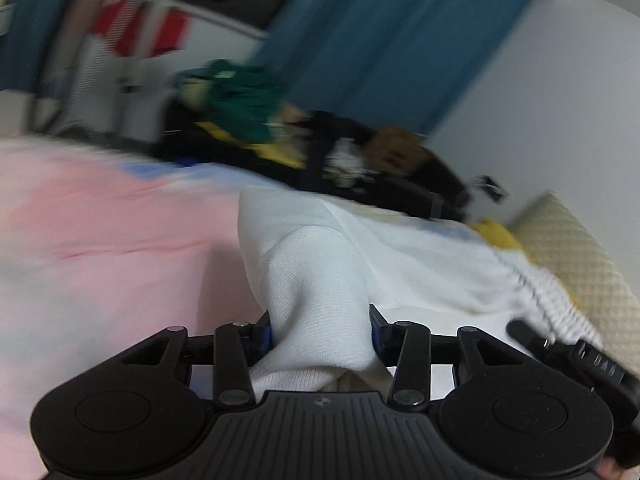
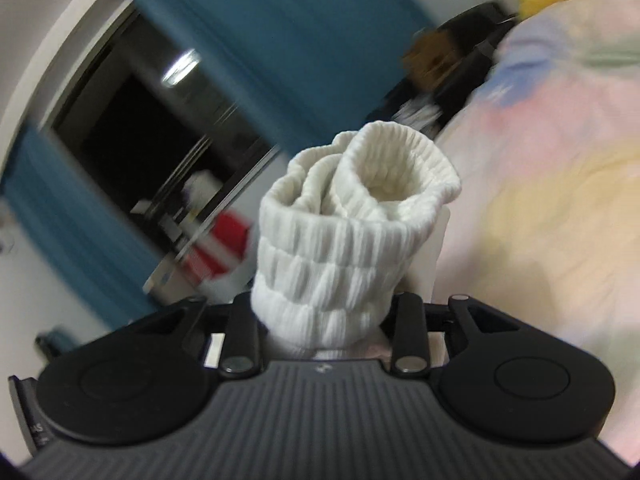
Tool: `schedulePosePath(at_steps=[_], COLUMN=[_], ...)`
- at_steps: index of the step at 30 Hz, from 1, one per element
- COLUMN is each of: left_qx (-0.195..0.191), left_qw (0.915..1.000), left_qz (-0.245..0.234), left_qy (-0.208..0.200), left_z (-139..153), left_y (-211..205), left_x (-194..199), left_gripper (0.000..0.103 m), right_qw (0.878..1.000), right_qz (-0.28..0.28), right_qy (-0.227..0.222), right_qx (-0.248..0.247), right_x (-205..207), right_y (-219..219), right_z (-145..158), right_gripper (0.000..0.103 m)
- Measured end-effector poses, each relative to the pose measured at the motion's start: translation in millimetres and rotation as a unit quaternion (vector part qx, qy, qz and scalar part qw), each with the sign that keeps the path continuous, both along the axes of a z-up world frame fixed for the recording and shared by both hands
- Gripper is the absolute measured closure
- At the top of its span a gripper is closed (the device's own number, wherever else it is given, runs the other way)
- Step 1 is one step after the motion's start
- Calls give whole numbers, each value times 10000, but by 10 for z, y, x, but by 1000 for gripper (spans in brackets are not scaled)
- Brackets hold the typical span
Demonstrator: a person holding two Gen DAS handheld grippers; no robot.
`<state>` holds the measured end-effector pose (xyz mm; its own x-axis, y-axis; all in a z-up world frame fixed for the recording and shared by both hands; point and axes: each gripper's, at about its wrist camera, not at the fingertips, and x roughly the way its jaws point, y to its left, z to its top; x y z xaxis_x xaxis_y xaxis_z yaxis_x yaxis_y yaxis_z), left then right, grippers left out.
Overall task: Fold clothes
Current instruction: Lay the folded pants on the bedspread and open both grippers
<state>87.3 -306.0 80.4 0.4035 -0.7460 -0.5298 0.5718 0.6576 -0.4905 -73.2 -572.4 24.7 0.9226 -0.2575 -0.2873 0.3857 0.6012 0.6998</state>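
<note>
While each tool [image 1: 320, 332] [image 2: 320, 312] is clamped on the white garment [image 1: 320, 272] above the bed [image 1: 100, 240], folding looks barely begun.

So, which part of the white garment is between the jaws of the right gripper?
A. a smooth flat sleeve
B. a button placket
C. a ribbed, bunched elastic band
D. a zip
C: in the right wrist view the right gripper is closed on the ribbed band of the white garment, gathered in thick ridged folds, with no button or zip visible.
</note>
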Motion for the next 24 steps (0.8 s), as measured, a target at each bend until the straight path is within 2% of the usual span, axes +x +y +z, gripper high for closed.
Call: schedulePosePath(at_steps=[4,7,10,12,14,17,19,21,22,24], left_qx=[-17,247,515,676,782,720,767,935,1054,1198], left_qw=[9984,9953,9924,9905,9884,9873,9871,9865,9852,9826], left_qz=[-524,-856,-1021,-1168,-1291,-1416,-1403,-1336,-1322,-1293], left_qy=[207,390,449,270,164,60,52,-130,-293,-581], left_z=[-385,-913,-1482,-1708,-1882,-1900,-1855,-1751,-1628,-1333], left_y=[-990,-1474,-1594,-1593,-1577,-1540,-1502,-1342,-1274,-1149], left_x=[2,17,-3,-47,-82,-81,-55,-107,-158,-279], left_gripper=[58,58,51,47,43,39,35,34,32,28], right_qw=[9978,9941,9879,9869,9888,9894,9865,9827,9817,9792], right_qz=[-623,-880,-882,-878,-863,-926,-985,-1059,-1081,-1122], right_qy=[136,506,959,971,747,679,786,988,1112,1360], right_qx=[176,390,840,942,964,887,1047,1150,1104,1000], right_x=[-251,-360,-416,-478,-536,-553,-566,-609,-656,-753], right_y=[-666,-976,-1084,-1030,-997,-985,-968,-903,-840,-709], right_z=[-357,-842,-1463,-1784,-1956,-1974,-1911,-1762,-1674,-1498], right_gripper=[68,68,67,65,63,58,53,46,42,39])
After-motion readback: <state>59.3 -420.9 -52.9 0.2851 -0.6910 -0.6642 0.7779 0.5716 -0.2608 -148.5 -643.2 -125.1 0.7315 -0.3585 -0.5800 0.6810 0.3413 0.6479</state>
